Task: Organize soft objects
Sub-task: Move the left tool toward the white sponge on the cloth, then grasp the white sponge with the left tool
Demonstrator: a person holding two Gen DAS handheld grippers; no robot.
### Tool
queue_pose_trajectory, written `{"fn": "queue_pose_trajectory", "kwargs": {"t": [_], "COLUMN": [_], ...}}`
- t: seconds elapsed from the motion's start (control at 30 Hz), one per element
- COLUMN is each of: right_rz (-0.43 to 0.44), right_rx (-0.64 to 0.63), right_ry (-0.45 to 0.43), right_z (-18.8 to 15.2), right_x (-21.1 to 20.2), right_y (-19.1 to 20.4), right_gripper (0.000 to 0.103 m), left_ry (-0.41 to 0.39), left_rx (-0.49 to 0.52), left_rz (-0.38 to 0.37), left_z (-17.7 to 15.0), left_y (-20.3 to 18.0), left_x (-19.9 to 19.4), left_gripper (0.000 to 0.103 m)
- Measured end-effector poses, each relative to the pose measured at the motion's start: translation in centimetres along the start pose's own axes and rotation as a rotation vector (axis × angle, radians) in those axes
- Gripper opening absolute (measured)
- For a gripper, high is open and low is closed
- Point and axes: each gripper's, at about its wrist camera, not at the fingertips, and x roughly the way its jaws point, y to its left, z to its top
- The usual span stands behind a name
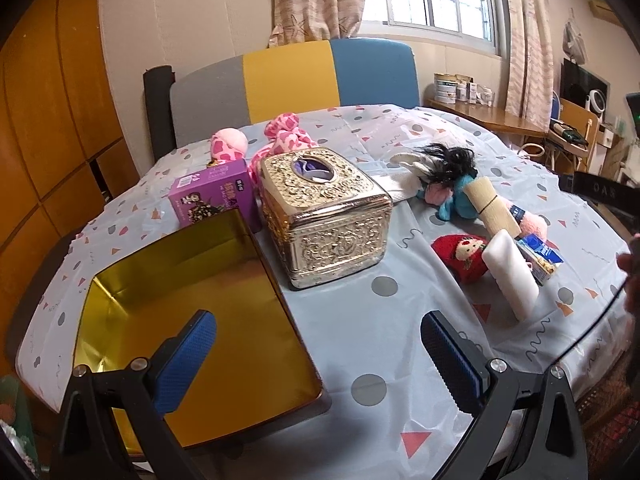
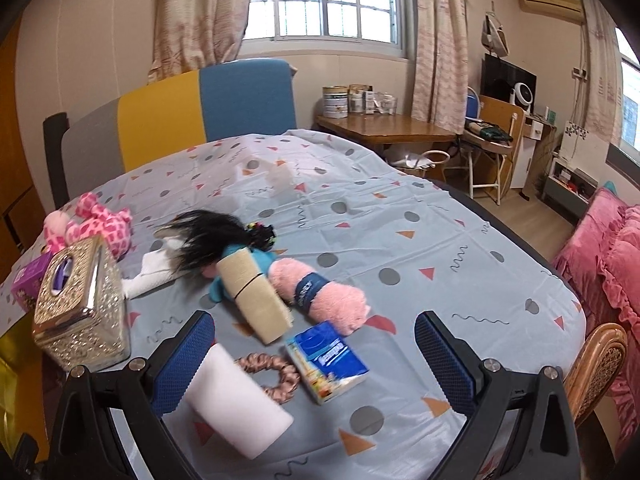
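White foam block (image 2: 236, 402) beside right gripper (image 2: 314, 364) left finger, both jaws wide, empty

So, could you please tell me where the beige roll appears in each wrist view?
Left wrist view: beige roll lies right of centre, beyond the white foam block.
Right wrist view: beige roll lies centre-left, across the blue doll.
Shared landmark: the gold tissue box, to its left in both.
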Motion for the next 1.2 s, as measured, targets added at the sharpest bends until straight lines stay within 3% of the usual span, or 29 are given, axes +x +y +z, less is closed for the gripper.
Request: {"fn": "queue_pose_trajectory", "kwargs": {"t": [0.27,0.47,0.67,0.93,1.07,1.2], "right_rz": [-0.032,-0.007,0.034,0.046,0.059,0.071], "right_rx": [0.103,0.206,0.326,0.367,0.376,0.385], "right_ry": [-0.025,0.013,0.018,0.027,0.034,0.039], "right_z": [1.7,1.3,1.0,0.9,0.8,0.8], "right_x": [1.9,2.8,2.7,3.0,3.1,3.3], "right_y": [-3.4,-5.2,-7.1,-7.9,-8.1,-8.2], "right_gripper": [0.102,0.102,0.103,0.103,0.103,0.103], "left_ry": [0.029,0.061,0.167,0.253,0.314,0.386], "left_rx": [0.01,0.029,0.036,0.079,0.036,0.016], "left_rz": [-0.07,-0.112,-0.265,-0.369,-0.428,-0.441], "left_z": [0.2,0.4,1.3,3.4,4.5,5.5], "left_y": [-0.9,-2.0,-4.2,-9.3,-11.6,-14.6], "left_x": [0.6,1.3,3.7,6.3,7.7,9.5], "left_gripper": [0.103,0.103,0.098,0.092,0.091,0.091]}}
